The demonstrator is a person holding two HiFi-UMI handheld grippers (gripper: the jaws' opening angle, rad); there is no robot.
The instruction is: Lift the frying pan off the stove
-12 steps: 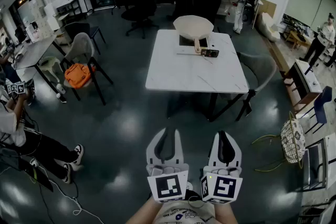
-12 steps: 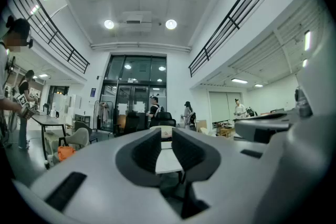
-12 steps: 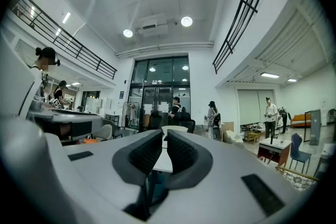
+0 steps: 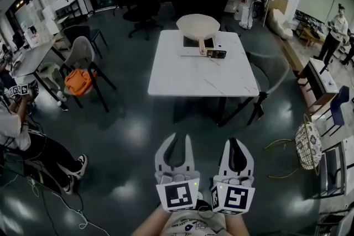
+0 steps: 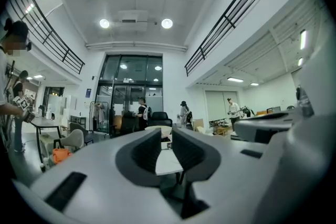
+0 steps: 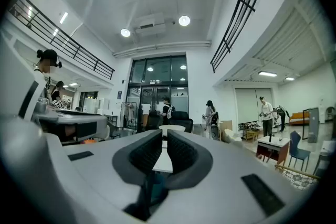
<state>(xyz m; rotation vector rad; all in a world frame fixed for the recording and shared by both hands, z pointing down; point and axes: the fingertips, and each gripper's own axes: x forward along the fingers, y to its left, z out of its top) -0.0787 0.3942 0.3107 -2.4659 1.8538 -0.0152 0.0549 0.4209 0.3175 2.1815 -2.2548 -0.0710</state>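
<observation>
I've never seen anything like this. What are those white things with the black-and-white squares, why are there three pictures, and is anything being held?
There is no robot here. A person holds a two-jaw tool in each hand: the left gripper and the right gripper. The cubes with squares are part of them. One picture comes from a camera on the person's head, looking down. The other two come from cameras riding on each gripper, looking along its jaws. Ahead stands a white table with a frying pan sitting on a flat stove. Both grippers are shut and hold nothing; they hang over the floor, well short of the table.
</observation>
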